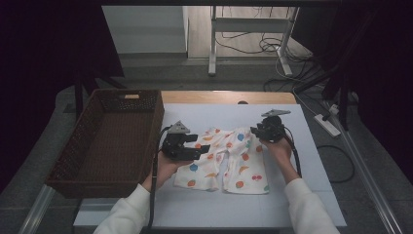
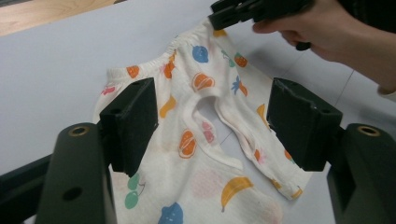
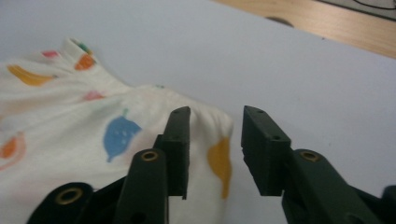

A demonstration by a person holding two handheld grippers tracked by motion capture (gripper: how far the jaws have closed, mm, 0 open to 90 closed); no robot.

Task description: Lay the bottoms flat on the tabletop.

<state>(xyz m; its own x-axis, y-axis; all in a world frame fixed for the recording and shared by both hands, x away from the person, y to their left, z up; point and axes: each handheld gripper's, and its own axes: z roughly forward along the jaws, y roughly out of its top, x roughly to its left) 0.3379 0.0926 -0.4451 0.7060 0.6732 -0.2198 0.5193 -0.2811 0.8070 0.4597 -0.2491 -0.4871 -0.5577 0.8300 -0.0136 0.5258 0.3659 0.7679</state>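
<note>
Shorts [image 1: 229, 161] lie spread flat at centre frame, basket [image 1: 73, 161] at left empty; left gripper [image 1: 195, 146] hovers wide open, right gripper [image 1: 255, 130] part-open at the waistband corner, gripping nothing. Folding or binning seems ahead.

The white tabletop [image 1: 204, 209] has a wooden strip [image 1: 229, 97] along its far edge. Beyond the tabletop, the floor [image 1: 160, 73] is grey, and a white desk frame [image 1: 251, 27] stands there with black cables [image 1: 265, 46] under it. Right of the tabletop, a white power strip [image 1: 327, 125] lies on the floor. Dark curtains [image 1: 48, 48] hang at both sides.
</note>
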